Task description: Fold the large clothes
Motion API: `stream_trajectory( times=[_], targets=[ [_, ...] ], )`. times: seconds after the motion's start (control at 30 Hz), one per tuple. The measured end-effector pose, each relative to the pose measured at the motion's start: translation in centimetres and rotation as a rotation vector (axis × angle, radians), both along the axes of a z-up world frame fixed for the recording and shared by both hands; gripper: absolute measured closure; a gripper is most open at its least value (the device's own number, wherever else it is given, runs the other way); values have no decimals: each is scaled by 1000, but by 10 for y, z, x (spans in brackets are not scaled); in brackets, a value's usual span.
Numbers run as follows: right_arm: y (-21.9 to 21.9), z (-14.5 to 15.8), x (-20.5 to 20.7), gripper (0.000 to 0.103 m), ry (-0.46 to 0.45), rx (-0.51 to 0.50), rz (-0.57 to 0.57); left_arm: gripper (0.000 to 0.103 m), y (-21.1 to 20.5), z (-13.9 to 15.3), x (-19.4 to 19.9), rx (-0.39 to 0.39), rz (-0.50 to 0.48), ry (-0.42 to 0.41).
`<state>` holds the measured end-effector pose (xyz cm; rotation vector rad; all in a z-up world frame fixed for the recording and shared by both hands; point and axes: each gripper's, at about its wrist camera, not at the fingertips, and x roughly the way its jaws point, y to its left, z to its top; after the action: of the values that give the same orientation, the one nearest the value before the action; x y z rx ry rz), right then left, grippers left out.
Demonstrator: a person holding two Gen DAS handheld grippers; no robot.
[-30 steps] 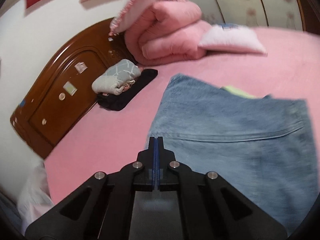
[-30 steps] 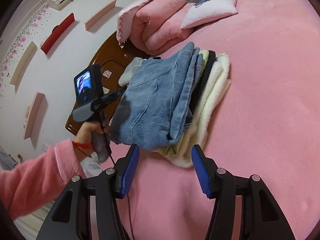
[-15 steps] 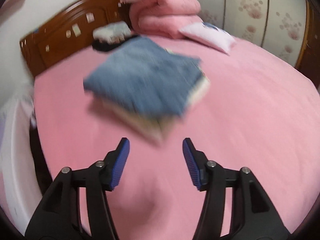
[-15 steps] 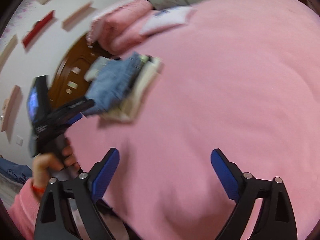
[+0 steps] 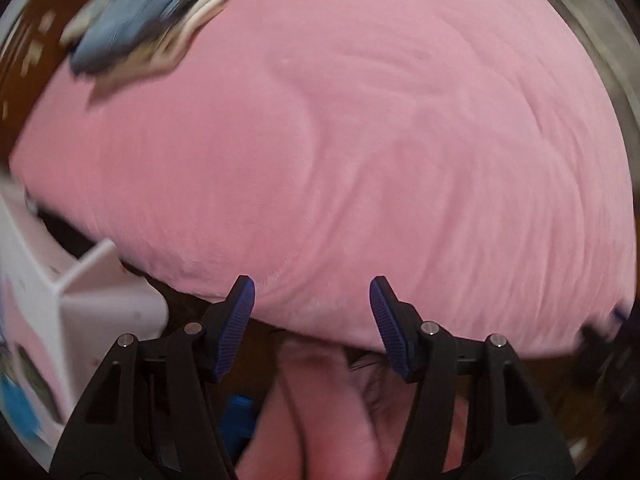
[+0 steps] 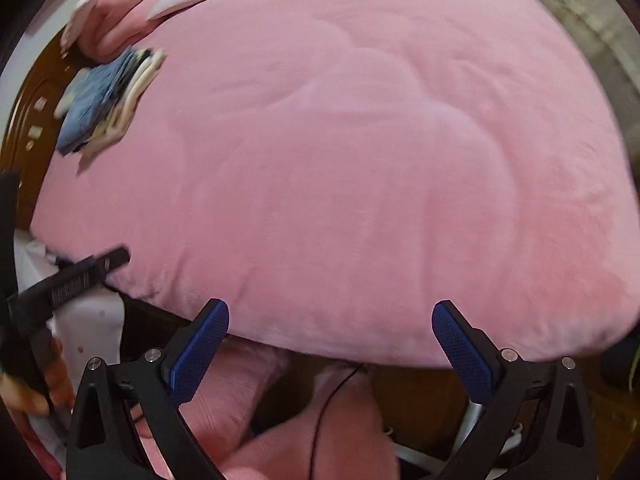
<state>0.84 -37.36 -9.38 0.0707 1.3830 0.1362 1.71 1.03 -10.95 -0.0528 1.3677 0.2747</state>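
The folded jeans (image 6: 94, 98) top a stack of folded clothes (image 5: 160, 28) at the far left corner of the pink bed (image 6: 360, 160), well apart from both claws, long axis running up-right. The left gripper (image 5: 312, 312), half-wide and empty, seems nearer; the right gripper (image 6: 330, 336) is opening wide, empty.

A pink bedspread (image 6: 360, 160) meets a brown wooden headboard (image 6: 24, 120).

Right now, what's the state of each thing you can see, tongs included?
Jeans: folded, on top of the stack.
Stack: on the bed, near the headboard.
Left tongs: open, nothing between them.
Right tongs: opening, wide, nothing between them.
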Motion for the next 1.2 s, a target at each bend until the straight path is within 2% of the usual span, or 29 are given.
stream_trajectory(
  times=[0.13, 0.23, 0.27, 0.37, 0.43, 0.6, 0.73, 0.87, 0.93, 1.0, 1.07, 1.2],
  targets=[
    [-32, 33, -17, 1, -22, 19, -52, 46, -19, 19, 4, -21, -25, 9],
    [-52, 55, -33, 1, -2, 59, -98, 46, -30, 54, 18, -88, -70, -38],
    [-61, 63, -38, 1, 2, 102, -124, 46, -28, 68, 24, -103, -98, -57],
    [-74, 86, -43, 1, -26, 127, -170, 46, -29, 104, 38, -98, -177, -98],
    [-74, 102, -39, 1, -29, 107, -191, 46, -28, 123, 39, -118, -189, -105],
    [-77, 142, -27, 0, -8, 176, -256, 46, -26, 186, 38, -175, -186, -176],
    [-61, 175, -25, 1, -76, 160, -227, 32, -22, 224, 25, -154, -217, -265],
    [-40, 192, -38, 0, -147, 104, -185, 32, -24, 231, 2, -125, -201, -276],
    [-27, 202, -46, 0, -186, 45, -154, 32, -25, 229, -9, -107, -180, -275],
    [-12, 215, -54, 1, -252, 26, -106, 32, -21, 226, -13, -83, -155, -273],
    [0, 219, -62, 1, -300, -17, -69, 32, -19, 220, -19, -94, -127, -290],
    [17, 218, -69, 1, -260, -7, -36, 32, -7, 207, -26, -81, -102, -319]
  ],
)
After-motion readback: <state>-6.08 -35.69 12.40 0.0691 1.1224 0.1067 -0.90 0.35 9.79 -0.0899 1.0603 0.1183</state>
